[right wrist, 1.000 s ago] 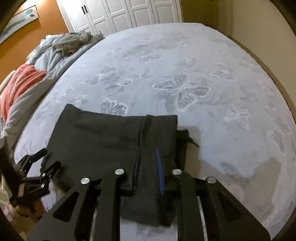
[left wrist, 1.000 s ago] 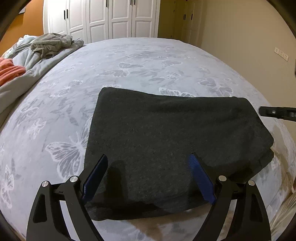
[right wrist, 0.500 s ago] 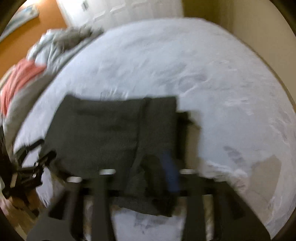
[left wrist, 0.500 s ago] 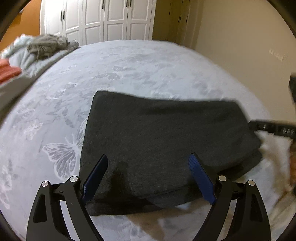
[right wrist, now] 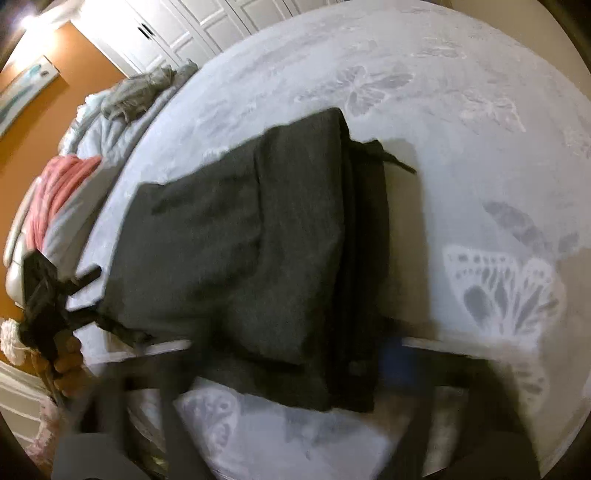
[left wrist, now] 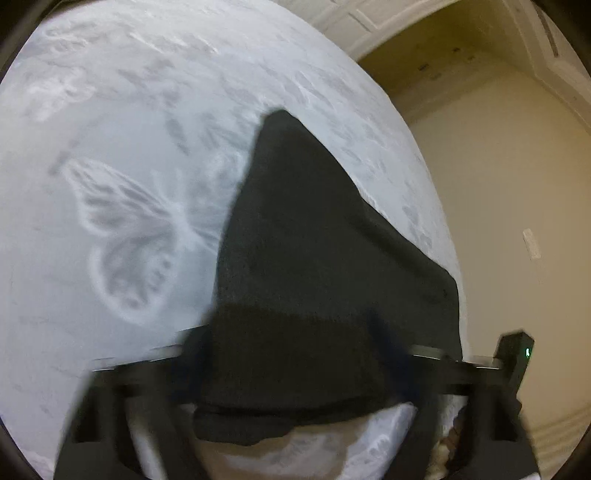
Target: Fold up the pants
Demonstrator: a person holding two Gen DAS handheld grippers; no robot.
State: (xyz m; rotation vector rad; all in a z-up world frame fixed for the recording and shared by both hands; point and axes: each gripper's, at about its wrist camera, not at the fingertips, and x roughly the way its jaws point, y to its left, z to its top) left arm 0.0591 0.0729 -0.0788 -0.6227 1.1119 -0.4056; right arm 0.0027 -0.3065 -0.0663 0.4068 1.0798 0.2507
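The pants point(right wrist: 258, 258) were charcoal grey. The bedspread point(left wrist: 110, 147) was pale grey with white and darker grey butterflies. At its far left edge lay a coral-pink blanket point(right wrist: 55, 184) and grey clothing point(right wrist: 136, 92). The wall point(right wrist: 48, 122) was orange, the wardrobe point(right wrist: 207, 22) white.

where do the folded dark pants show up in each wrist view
Left wrist view: the pants fill the centre and lower middle, tapering to a corner at the upper centre.
Right wrist view: the pants lie across the centre, from mid-left to lower middle.
Shared landmark: the butterfly-print bedspread under them.
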